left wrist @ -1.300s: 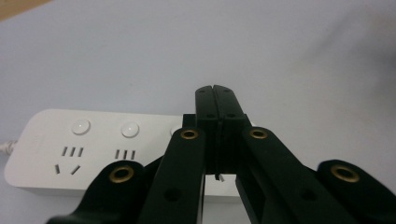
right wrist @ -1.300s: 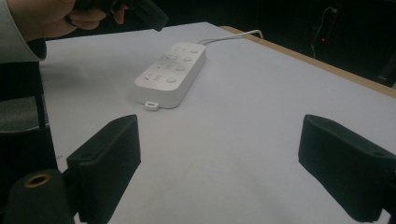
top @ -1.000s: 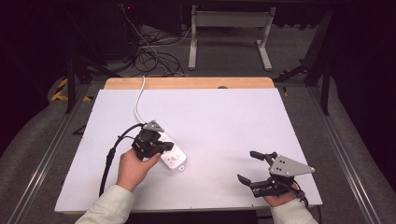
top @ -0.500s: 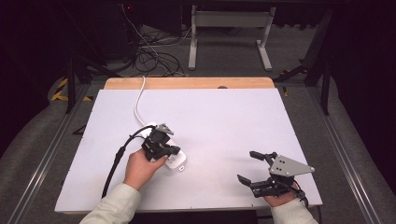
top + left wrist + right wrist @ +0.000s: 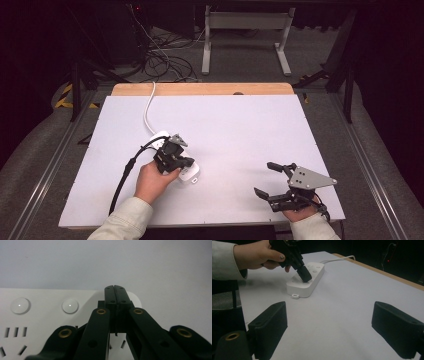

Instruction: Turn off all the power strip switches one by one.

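Left hand-held gripper (image 5: 187,162), gripped by the left hand (image 5: 151,181), points forward and downward with its two black jaws pressed flat together; a pale sleeve (image 5: 122,222) covers the forearm. Right hand-held gripper (image 5: 268,179), held in the right hand (image 5: 300,214) low at the near right, has its jaws spread wide apart.

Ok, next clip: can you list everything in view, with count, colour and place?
power strip: one, white, left-centre of the table, under the left gripper
cord: one, white, runs from the strip to the table's far edge
round buttons: two seen, white, on the strip's top
table: one, white top, wooden far edge
cables: several, dark, on the floor beyond
left gripper: black, jaws closed, tips on the strip
right gripper: black, jaws apart, near right corner
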A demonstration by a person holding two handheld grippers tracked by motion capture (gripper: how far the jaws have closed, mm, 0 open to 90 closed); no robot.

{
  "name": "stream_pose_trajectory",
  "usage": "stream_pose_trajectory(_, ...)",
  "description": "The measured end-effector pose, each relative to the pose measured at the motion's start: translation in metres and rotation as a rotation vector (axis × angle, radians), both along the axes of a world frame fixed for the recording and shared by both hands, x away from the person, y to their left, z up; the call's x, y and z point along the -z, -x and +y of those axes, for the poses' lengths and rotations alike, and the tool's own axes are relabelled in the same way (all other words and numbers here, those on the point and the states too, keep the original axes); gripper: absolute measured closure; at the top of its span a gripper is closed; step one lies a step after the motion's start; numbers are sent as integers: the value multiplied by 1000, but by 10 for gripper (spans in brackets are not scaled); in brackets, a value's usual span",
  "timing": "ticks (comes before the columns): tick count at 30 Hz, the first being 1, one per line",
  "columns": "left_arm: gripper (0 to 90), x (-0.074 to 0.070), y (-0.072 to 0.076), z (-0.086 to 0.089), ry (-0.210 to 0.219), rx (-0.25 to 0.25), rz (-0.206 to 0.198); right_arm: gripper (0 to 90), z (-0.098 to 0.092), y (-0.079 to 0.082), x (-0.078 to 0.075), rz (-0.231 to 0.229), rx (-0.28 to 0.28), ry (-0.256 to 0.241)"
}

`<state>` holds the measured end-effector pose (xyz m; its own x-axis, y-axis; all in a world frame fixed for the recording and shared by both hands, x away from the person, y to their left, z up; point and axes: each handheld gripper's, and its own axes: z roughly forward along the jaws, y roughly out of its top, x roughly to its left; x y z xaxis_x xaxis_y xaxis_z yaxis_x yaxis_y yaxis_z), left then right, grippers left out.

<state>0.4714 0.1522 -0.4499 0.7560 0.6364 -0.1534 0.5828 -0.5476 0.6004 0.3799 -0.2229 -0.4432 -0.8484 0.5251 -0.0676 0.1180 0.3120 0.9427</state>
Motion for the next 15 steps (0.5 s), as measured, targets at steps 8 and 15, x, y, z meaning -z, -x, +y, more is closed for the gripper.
stream_pose_trajectory(8,900,1,3,0,-9,-14,-27,135,0,0,0,-4,-3,1)
stream_pose_trajectory(15,900,3,5,-1,-4,-19,-48,135,1,0,0,-3,-12,-4)
